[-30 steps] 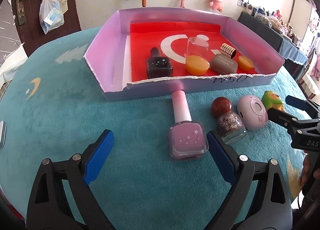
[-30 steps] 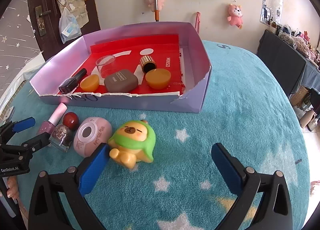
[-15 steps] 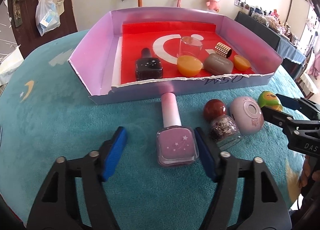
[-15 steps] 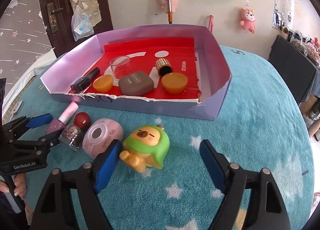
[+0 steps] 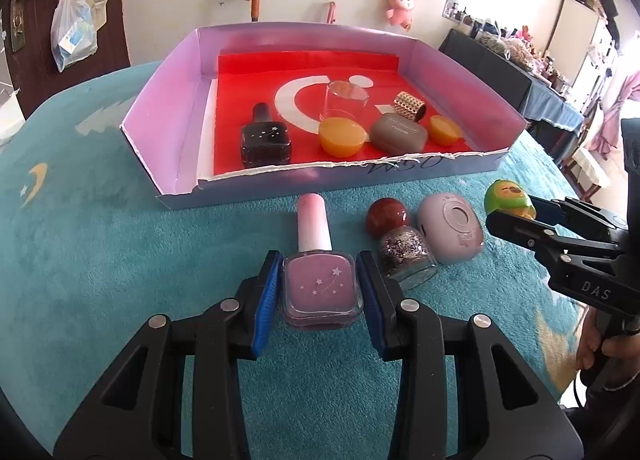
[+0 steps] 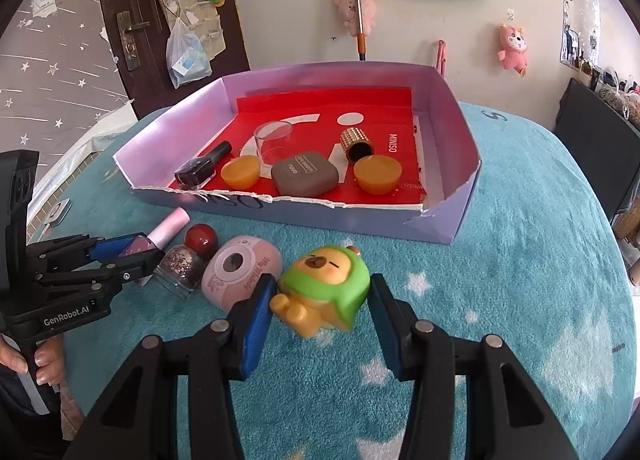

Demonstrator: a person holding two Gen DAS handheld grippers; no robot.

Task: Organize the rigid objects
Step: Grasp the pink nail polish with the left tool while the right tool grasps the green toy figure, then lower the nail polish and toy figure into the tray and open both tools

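Left gripper (image 5: 318,292): lower centre of its view, tilted downward; blue-padded black jaws have just been closing, pads pressing both sides of a square pink glass nail-polish bottle (image 5: 319,288).
Right gripper (image 6: 320,314): lower centre, tilted downward; jaws just closing around a green-hooded yellow plastic figurine (image 6: 324,292), right pad touching.
Hand (image 6: 44,360): lower left, gripping the left handle.

A round table under a teal plush cloth (image 6: 520,260) with pale stars and moons carries everything. Directly on it sit a lilac cardboard tray (image 5: 168,131), a pink nail polish bottle (image 5: 320,284) lying flat, a glitter polish bottle with a red ball cap (image 5: 404,256), a pale pink oval case (image 6: 240,272), and a green-hooded toy figure (image 6: 324,292).
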